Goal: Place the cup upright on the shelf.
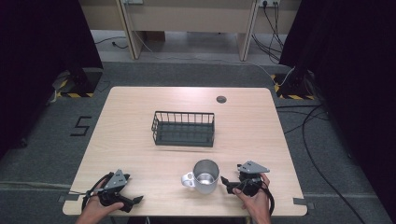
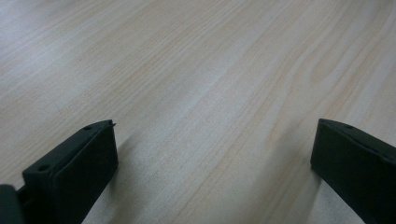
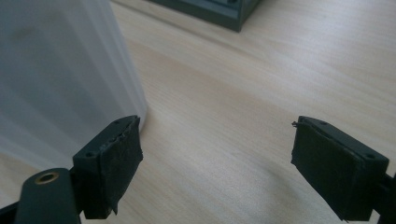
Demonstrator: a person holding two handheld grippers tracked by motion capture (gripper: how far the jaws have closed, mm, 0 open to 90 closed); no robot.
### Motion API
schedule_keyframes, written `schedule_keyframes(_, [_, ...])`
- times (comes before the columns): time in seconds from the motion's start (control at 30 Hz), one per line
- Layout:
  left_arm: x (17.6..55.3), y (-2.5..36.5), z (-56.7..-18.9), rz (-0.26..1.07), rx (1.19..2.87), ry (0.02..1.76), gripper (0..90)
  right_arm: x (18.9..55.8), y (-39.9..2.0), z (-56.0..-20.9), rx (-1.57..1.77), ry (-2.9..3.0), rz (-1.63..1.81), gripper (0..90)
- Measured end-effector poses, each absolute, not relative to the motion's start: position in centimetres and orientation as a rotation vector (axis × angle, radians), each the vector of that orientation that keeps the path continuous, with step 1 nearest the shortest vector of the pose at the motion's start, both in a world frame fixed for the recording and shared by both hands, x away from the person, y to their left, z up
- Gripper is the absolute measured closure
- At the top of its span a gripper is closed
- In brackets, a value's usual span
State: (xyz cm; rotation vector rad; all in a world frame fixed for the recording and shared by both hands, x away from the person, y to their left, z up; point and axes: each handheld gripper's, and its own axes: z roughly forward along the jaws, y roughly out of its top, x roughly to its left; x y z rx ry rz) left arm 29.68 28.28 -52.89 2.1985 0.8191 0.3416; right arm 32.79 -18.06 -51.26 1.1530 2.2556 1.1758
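Observation:
A shiny metal mug [image 1: 206,176] stands upright near the table's front edge, its handle pointing left. My right gripper [image 1: 226,184] rests on the table just right of it, held by a hand, jaws pointing at the mug. In the right gripper view the right gripper [image 3: 215,140] is open, and the mug's wall [image 3: 60,79] rises beside the left jaw, outside the gap. My left gripper [image 1: 134,200] lies at the front left, held by the other hand. In its own view the left gripper [image 2: 212,149] is wide open over bare wood.
A black wire basket [image 1: 183,128] stands empty at the middle of the light wooden table [image 1: 140,107]; its corner [image 3: 210,9] shows at the top of the right gripper view. A small round grommet [image 1: 221,99] sits near the far edge.

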Motion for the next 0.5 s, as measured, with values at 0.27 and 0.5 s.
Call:
schedule_keyframes(0.27, [29.7,28.3,-52.9,0.341,2.198,0.819,0.0,30.8,-18.3,-49.8,1.07,2.218,1.273,16.0])
schedule_keyframes(0.5, [29.7,28.3,-52.9,0.341,2.198,0.819,0.0,29.3,-18.2,-48.6,0.989,2.216,1.34,16.0])
